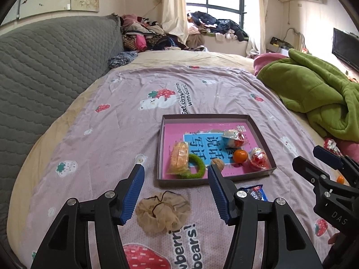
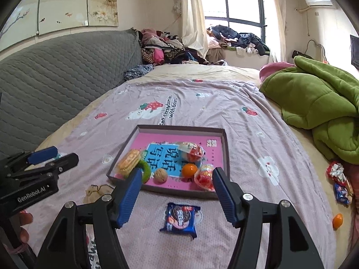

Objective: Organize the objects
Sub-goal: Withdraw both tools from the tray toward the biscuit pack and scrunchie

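Observation:
A shallow box [image 1: 161, 148] with a pink book as its floor lies on the bed. In it are a cracker pack [image 1: 179, 157], a green hair ring [image 1: 198, 168], a walnut [image 1: 218, 163], a tangerine [image 1: 240, 155] and two jelly cups [image 1: 232, 137] [image 1: 259, 158]. My left gripper [image 1: 175, 170] hangs open and empty over a beige scrunchie [image 1: 162, 211] in front of the box. My right gripper [image 2: 177, 172] is open and empty above a blue cookie packet [image 2: 181, 218] near the box's [image 2: 226, 152] front edge. The scrunchie [image 2: 96, 191] lies left of that packet.
A loose tangerine [image 2: 337, 220] and snack packets [image 2: 342, 192] lie on the bed at the right. A crumpled green blanket [image 2: 318, 103] fills the right side. A grey quilted headboard [image 1: 44, 71] runs along the left. Piled clothes [image 1: 145, 33] sit by the window.

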